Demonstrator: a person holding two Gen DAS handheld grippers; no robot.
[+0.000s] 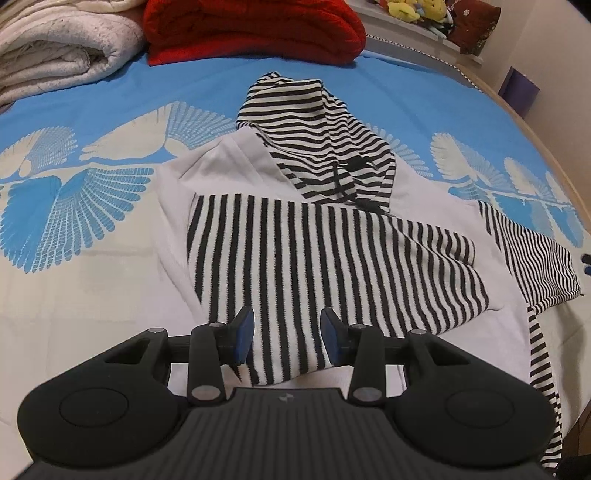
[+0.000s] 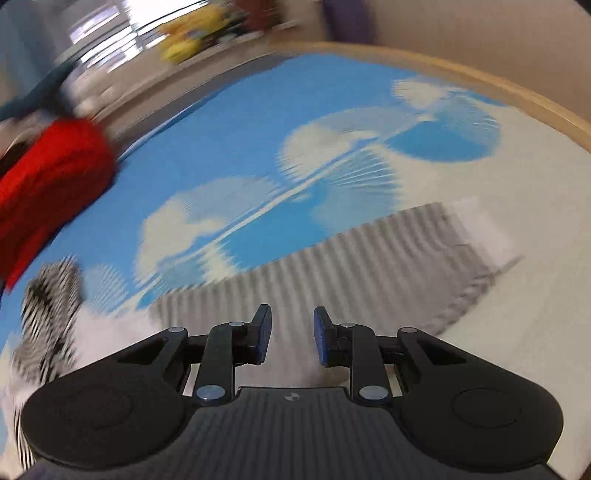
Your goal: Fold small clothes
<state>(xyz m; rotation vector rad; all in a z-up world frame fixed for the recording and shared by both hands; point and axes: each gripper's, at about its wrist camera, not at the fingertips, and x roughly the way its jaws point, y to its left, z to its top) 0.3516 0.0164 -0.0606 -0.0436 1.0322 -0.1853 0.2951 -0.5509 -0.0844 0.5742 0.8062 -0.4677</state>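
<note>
A small white hooded top (image 1: pixel 229 166) lies flat on the bed, its black-and-white striped hood (image 1: pixel 314 140) at the far end. One striped sleeve (image 1: pixel 332 251) is folded across the body; the other sleeve (image 1: pixel 532 258) sticks out to the right. My left gripper (image 1: pixel 287 321) hovers open over the near end of the folded sleeve, with nothing pinched between its blue pads. In the blurred right wrist view my right gripper (image 2: pixel 291 314) is open and empty above the outstretched striped sleeve (image 2: pixel 351 266), and the hood (image 2: pixel 51 306) shows at the far left.
The blue and white printed sheet (image 1: pixel 110 110) covers the bed. A red blanket (image 1: pixel 251 29) and a rolled white quilt (image 1: pixel 55 48) lie at the head. Plush toys (image 1: pixel 417 11) sit on a shelf behind. A wooden bed edge (image 2: pixel 480 77) and a purple box (image 1: pixel 519 90) are at the right.
</note>
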